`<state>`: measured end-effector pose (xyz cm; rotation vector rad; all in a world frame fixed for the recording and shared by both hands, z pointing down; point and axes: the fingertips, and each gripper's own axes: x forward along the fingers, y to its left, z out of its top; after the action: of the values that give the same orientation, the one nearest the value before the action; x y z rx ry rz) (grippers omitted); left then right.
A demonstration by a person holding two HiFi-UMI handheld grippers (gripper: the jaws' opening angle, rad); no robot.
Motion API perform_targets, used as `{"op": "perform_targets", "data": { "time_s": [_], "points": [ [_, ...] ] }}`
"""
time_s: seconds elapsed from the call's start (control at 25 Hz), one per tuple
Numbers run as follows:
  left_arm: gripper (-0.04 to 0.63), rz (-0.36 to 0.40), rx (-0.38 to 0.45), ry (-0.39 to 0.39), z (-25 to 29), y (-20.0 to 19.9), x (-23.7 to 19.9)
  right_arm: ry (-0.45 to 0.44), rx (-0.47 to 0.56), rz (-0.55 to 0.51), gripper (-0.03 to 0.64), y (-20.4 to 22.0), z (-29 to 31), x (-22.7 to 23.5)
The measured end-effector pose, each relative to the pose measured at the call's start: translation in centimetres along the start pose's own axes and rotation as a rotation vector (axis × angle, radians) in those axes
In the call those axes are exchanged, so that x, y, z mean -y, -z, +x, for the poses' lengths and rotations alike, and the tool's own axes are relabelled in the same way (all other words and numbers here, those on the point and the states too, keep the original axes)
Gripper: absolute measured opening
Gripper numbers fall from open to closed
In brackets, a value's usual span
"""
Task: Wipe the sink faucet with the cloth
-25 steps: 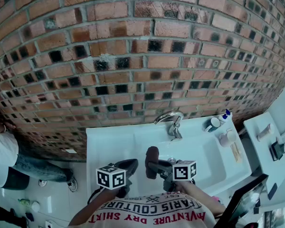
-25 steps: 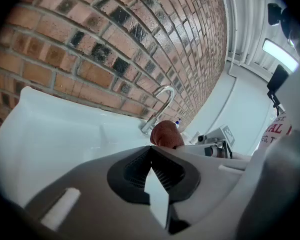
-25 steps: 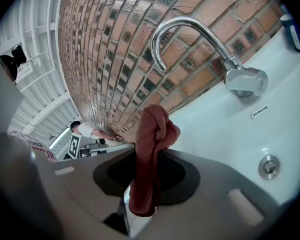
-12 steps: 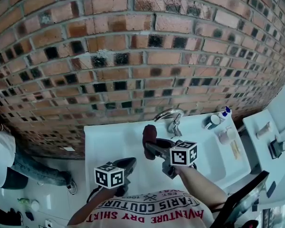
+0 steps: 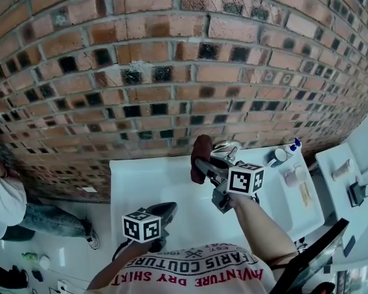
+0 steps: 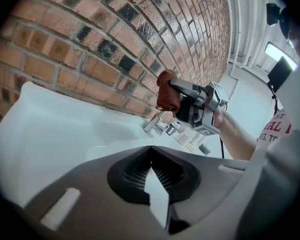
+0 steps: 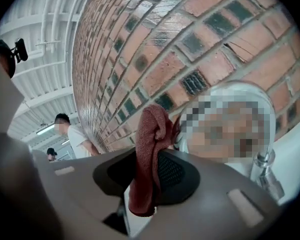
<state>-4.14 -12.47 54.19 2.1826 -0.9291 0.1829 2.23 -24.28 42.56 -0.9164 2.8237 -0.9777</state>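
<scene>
Your right claw is clamped on the cloth, a reddish-brown rag that is pinched between the jaws and sticks up past their tips in a bunched fold. You hold it up at the faucet, with the cloth just beside the chrome spout on its left; whether the two touch cannot be told. Your right forearm reaches out from your body over the sink, and the marker cube on the claw faces up toward your head.

Your left claw has its jaws closed together with nothing between them. You keep it low and close to your body, near the sink's front edge, well apart from the faucet, pointing across the basin toward the other claw.

The sink is a white basin set against a brick wall of red bricks mixed with dark ones. On its right rim, beside the faucet, stand a small bottle with a blue cap and a cup. A white worktop with a few small things on it lies further right. A person in a white top and jeans stands on the pale tiled floor at the left. In the right gripper view, white pipes run along the ceiling.
</scene>
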Motion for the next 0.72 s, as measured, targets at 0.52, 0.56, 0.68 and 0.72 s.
{"op": "perform_targets", "data": {
  "time_s": [0.52,0.56,0.68,0.72],
  "points": [
    [-0.012,-0.006,-0.006,0.001,0.2,0.3,-0.2,0.006,0.026,0.134,0.094,0.6,0.1,1.9],
    [-0.012,-0.006,-0.007,0.001,0.2,0.3,-0.2,0.005,0.027,0.134,0.094,0.5,0.0,1.8],
    [-0.012,-0.006,-0.008,0.002,0.2,0.4,-0.1,0.002,0.032,0.133,0.094,-0.1,-0.4,1.5],
    [-0.012,-0.005,-0.008,0.002,0.2,0.4,-0.1,0.001,0.034,0.13,0.094,-0.4,-0.6,1.5]
  ]
}}
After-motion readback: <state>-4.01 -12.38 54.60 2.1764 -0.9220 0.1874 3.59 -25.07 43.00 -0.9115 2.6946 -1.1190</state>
